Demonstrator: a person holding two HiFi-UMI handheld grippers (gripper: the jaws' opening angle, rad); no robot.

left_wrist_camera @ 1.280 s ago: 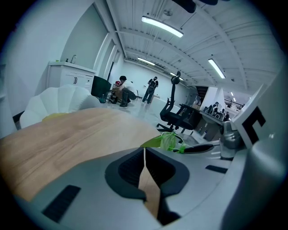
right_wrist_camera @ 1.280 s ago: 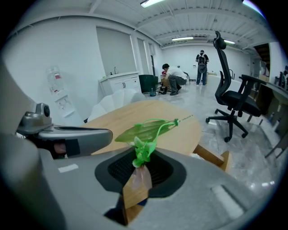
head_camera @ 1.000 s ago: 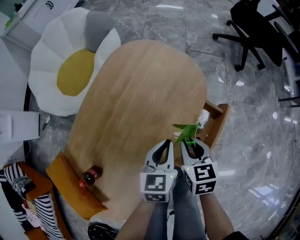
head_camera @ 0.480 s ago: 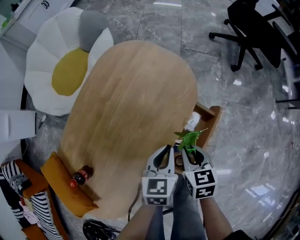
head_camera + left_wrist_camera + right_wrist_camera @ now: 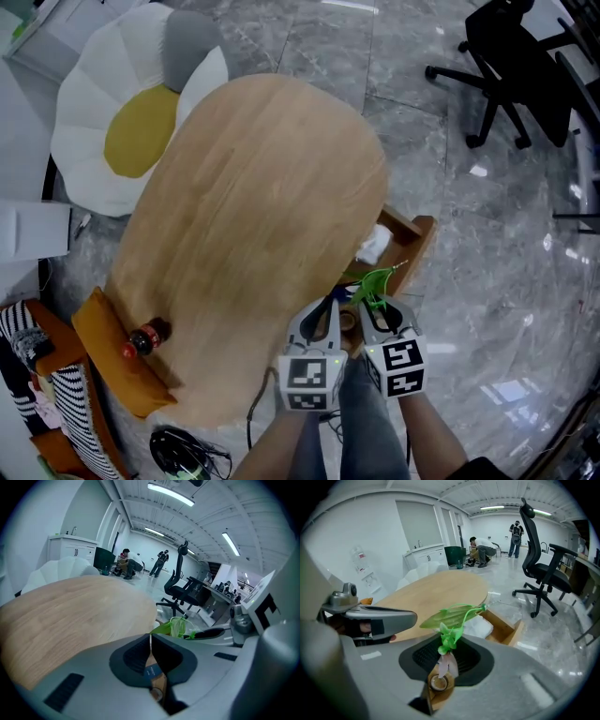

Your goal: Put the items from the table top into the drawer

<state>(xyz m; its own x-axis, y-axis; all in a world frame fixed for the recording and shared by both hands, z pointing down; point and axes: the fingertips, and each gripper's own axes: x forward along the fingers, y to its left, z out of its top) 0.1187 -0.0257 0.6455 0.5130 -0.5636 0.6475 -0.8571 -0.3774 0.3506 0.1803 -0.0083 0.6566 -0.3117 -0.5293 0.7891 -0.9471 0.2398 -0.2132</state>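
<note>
Right tongs (image 5: 448, 645) pinched narrow on a green sprig (image 5: 451, 615). They grip it at the stem base, leaf up and forward, probably so it falls clear on release. Sprig hangs over the open drawer (image 5: 424, 242) at the desk (image 5: 253, 187) edge. White wad (image 5: 375, 244) lies inside. Left tongs (image 5: 150, 638) closed, empty, held alongside, apparently just out of the way.

Left gripper (image 5: 327, 303) and right gripper (image 5: 374, 306) are grey, with marker cubes (image 5: 307, 381).

right tool (image 5: 448, 641): clamped on green sprig (image 5: 451, 615) | drawer (image 5: 508, 629): open, beyond tips
</note>
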